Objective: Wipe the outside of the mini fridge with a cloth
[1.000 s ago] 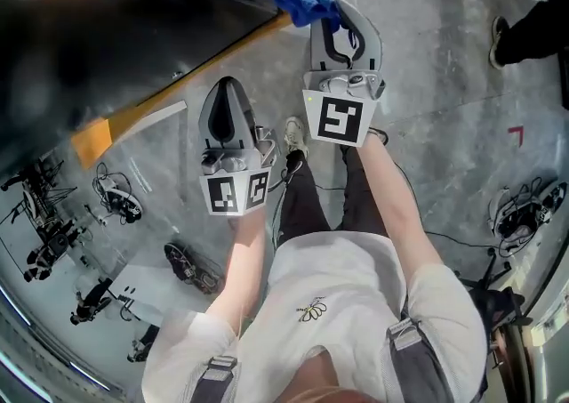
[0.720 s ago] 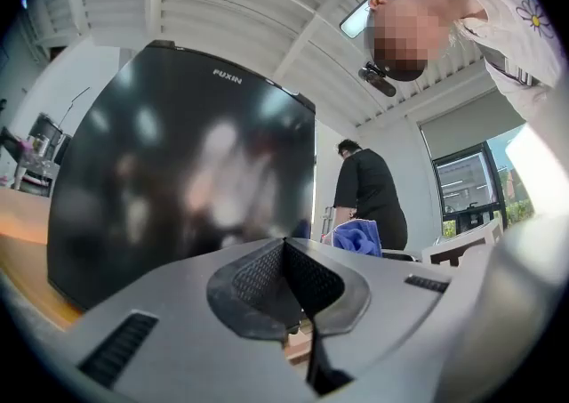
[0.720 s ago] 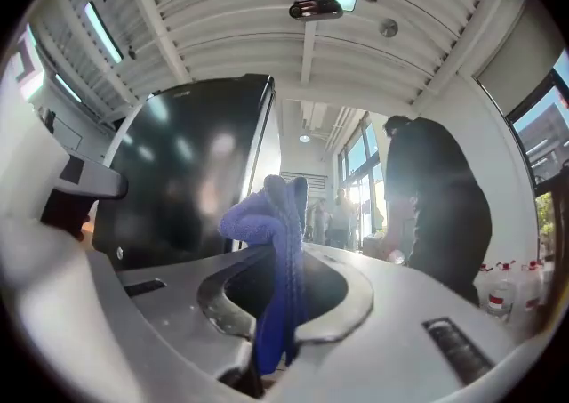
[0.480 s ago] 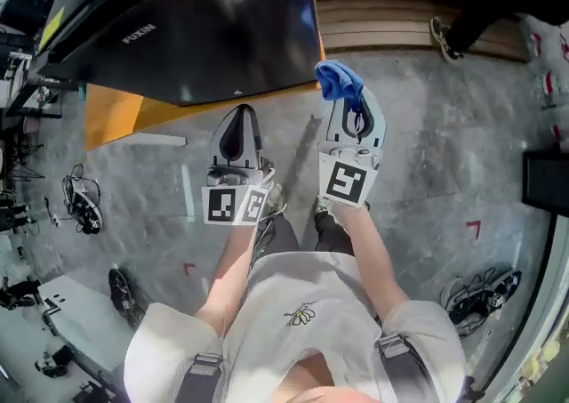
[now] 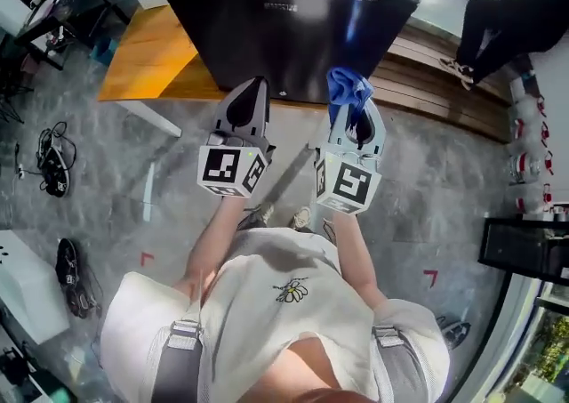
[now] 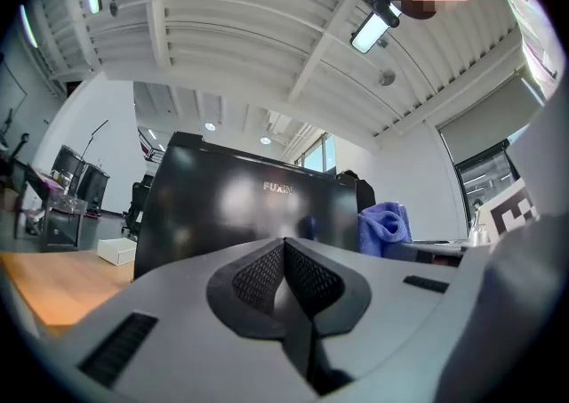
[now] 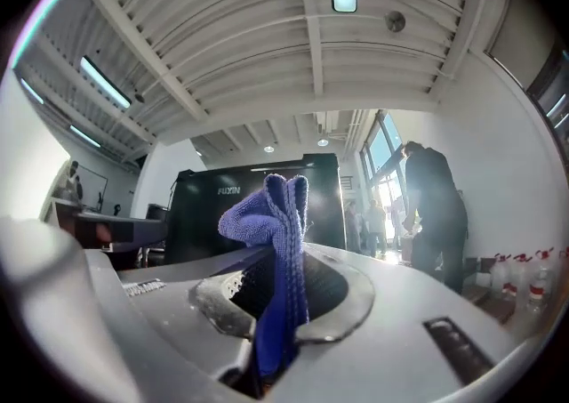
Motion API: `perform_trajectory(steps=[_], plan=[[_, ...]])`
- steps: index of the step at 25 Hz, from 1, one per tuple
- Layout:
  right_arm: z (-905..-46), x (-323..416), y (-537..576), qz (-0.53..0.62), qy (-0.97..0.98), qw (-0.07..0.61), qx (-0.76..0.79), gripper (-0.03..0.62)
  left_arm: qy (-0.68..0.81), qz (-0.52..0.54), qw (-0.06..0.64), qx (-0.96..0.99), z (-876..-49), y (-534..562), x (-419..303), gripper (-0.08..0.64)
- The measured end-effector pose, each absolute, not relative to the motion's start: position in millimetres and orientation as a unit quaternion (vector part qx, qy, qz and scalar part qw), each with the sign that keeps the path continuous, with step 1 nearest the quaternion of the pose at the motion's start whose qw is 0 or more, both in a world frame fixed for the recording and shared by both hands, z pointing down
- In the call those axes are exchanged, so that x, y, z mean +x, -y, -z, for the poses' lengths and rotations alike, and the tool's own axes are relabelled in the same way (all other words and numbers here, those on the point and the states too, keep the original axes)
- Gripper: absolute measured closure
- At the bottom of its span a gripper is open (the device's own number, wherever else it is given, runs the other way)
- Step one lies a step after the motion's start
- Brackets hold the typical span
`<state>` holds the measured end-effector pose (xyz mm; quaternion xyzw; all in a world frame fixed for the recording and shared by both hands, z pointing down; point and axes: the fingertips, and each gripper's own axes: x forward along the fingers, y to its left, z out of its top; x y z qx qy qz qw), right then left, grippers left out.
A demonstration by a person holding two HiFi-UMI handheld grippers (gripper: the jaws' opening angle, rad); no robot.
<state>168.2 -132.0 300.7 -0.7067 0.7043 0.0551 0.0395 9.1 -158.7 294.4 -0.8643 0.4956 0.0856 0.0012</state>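
Note:
A glossy black mini fridge (image 5: 284, 14) (image 6: 240, 219) (image 7: 233, 210) stands straight ahead on a low wooden platform (image 5: 147, 63). My right gripper (image 5: 353, 106) (image 7: 283, 286) is shut on a blue cloth (image 5: 347, 88) (image 7: 277, 232) (image 6: 384, 225), whose bunched end sticks up past the jaws, just short of the fridge's front. My left gripper (image 5: 253, 94) (image 6: 286, 281) is beside it, shut with nothing between the jaws, also pointed at the fridge door.
A person in dark clothes (image 5: 498, 1) (image 7: 436, 214) stands at the right behind the fridge. Wooden steps (image 5: 453, 99) run along the right. Shoes and cables (image 5: 53, 170) lie on the grey floor at left. A desk with gear (image 6: 53, 214) is left of the fridge.
The view has swung round so that the fridge now faces me squarely and closer. Both grippers stayed side by side and moved up to the fridge front, the cloth still held.

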Motion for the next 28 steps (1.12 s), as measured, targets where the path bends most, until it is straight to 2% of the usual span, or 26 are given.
perform_trajectory(steps=[6,13,28], plan=[[-273.2,119.8,120.4,-0.076,-0.719,0.055,-0.689,0.531,-0.500,-0.099,0.043,-0.859,-264.2,148.3,-30.7,0.555],[-259.5,90.8,118.1,-0.099,-0.738,0.043,-0.666,0.531,-0.504,-0.114,0.053,-0.855,-251.7,144.8,-47.0,0.555],[-260.6,86.9,112.2,-0.101,-0.738,0.047,-0.666,0.531,-0.499,-0.107,0.064,-0.858,-248.7,137.1,-44.7,0.555]])
